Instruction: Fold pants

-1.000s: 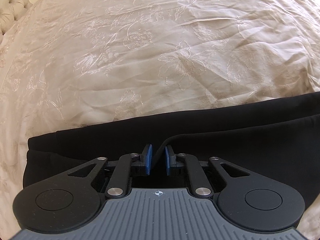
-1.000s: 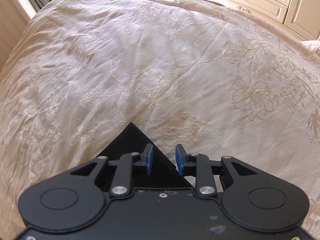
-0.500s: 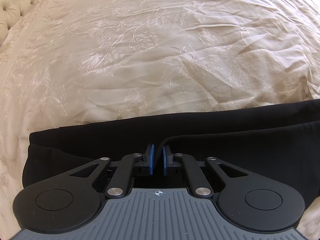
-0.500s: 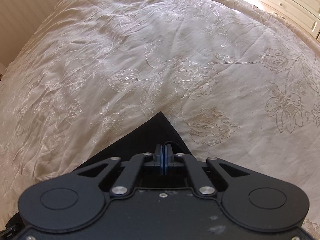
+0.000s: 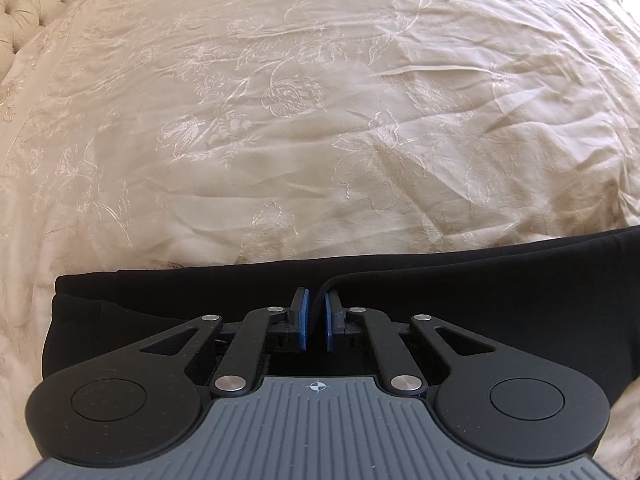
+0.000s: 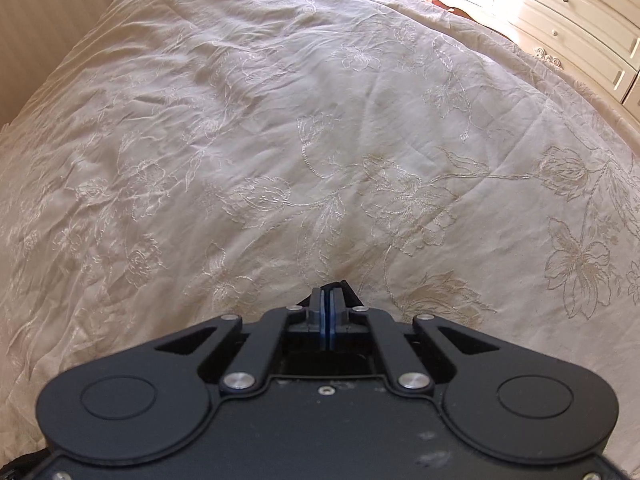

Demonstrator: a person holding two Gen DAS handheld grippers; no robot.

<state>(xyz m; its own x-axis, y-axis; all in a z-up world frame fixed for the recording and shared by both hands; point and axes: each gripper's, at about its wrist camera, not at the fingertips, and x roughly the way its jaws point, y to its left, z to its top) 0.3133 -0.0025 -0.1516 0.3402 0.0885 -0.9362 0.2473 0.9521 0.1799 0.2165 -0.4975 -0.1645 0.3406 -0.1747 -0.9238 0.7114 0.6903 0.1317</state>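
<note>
The right gripper [image 6: 327,312] has its blue pads pressed together on a corner of the black pants [image 6: 347,293], held over the cream embroidered bedspread [image 6: 280,140], with white drawers [image 6: 580,32] at the upper right.

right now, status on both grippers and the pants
Left gripper pinching a raised fold of the black pants, pads not fully together. Right gripper shut on a pants corner. Bedspread ahead, nothing in the way.

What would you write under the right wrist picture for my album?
Right gripper pinched shut on a corner of the black pants above a cream flowered bedspread.
</note>
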